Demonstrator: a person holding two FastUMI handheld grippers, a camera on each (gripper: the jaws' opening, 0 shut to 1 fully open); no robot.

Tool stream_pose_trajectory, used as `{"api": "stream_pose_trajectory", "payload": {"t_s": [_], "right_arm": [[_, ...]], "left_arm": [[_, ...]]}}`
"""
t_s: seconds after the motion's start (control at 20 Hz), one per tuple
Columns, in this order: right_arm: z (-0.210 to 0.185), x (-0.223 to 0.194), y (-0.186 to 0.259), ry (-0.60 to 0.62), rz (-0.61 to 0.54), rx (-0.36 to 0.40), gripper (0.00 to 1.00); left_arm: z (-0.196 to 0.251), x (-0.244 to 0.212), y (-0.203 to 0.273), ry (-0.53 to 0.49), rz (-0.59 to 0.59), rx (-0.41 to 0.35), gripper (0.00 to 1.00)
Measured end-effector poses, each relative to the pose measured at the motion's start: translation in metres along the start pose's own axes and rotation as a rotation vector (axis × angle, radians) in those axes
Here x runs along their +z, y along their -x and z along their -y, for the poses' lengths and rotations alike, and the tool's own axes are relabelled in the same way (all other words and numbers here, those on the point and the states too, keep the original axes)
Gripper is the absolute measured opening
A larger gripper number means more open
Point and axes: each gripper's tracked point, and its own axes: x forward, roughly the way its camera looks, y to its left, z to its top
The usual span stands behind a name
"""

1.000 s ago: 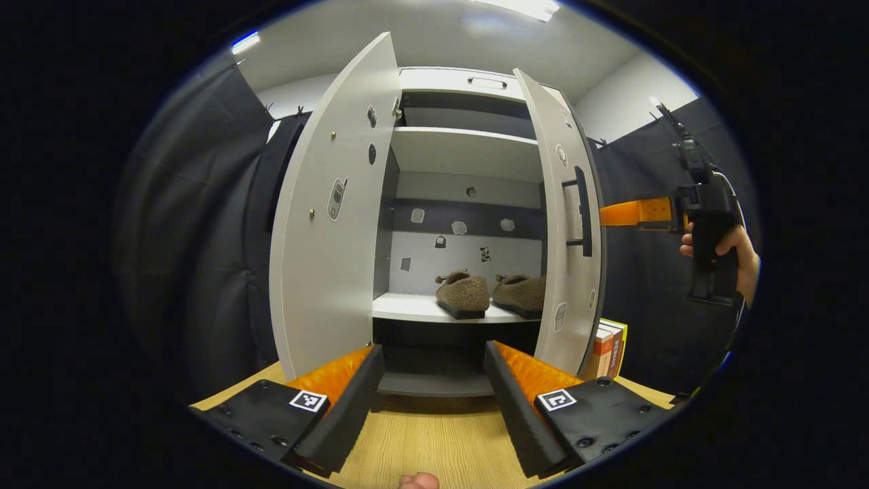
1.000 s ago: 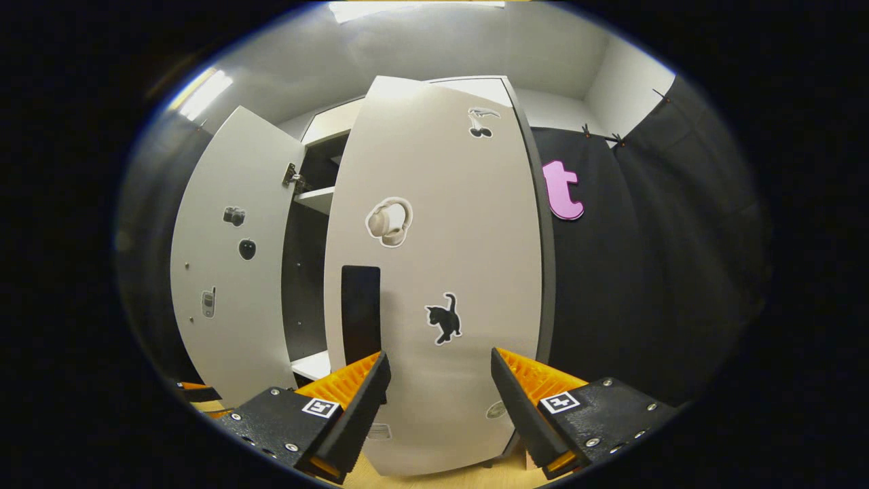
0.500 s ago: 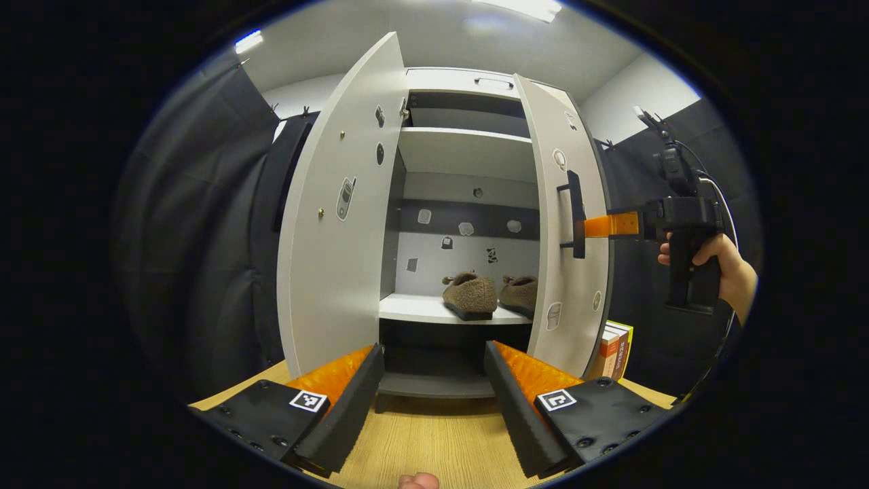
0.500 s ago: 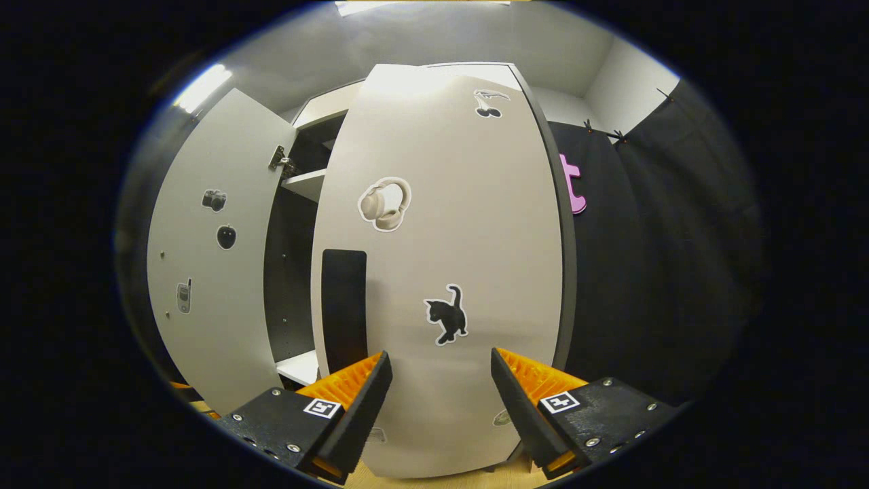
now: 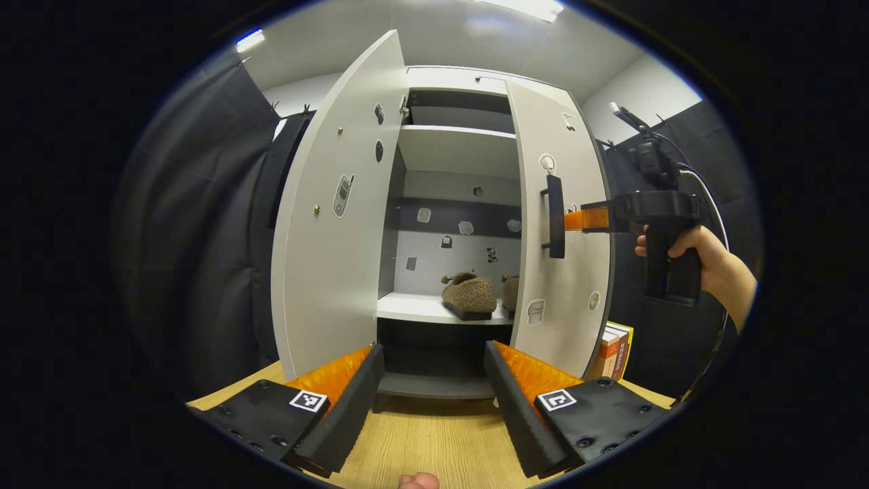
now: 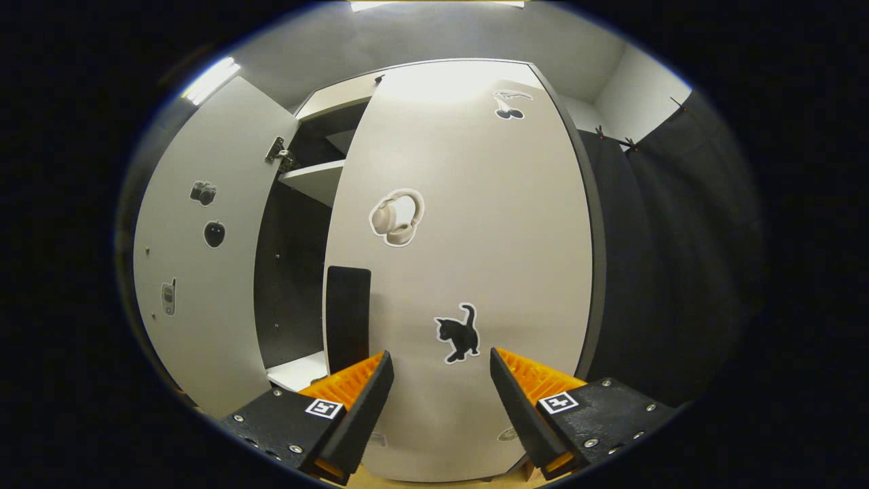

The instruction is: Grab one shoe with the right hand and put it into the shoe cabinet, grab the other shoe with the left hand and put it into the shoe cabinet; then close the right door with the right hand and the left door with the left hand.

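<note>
At the bottom of the left gripper view the left claw (image 5: pixel 434 401) hangs with its fingers apart over the wooden counter (image 5: pixel 434 441), facing the cabinet (image 5: pixel 461 149), whose left door (image 5: pixel 333 224) stands wide open. Deeper in, two shoes (image 5: pixel 470 295) sit side by side on a shelf (image 5: pixel 421 309), the right one partly hidden by the half-closed right door (image 5: pixel 563 272). In the right gripper view the right claw (image 6: pixel 441 401), fingers apart and empty, is up close to that door's outer face beside the handle (image 6: pixel 347 316); books (image 5: pixel 613 350) stand lower right.
</note>
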Motion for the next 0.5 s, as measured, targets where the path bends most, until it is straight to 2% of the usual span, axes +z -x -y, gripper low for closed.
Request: {"api": "stream_pose_trajectory", "payload": {"t_s": [0.2,0.3,0.35,0.5], "right_arm": [[0.003,-0.001,-0.006,0.030,0.005,-0.017,0.89],[0.005,-0.003,-0.007,0.011,-0.001,-0.016,0.89],[0.005,-0.004,-0.006,0.000,0.002,-0.015,0.89],[0.002,-0.007,0.004,-0.013,0.008,0.002,0.92]], "left_arm": [[0.001,-0.002,0.001,0.004,-0.011,0.002,0.99],[0.002,-0.002,0.001,0.003,-0.011,0.002,0.94],[0.002,-0.002,0.001,0.000,-0.011,0.003,0.99],[0.002,0.001,0.001,0.000,-0.008,0.007,0.97]]}}
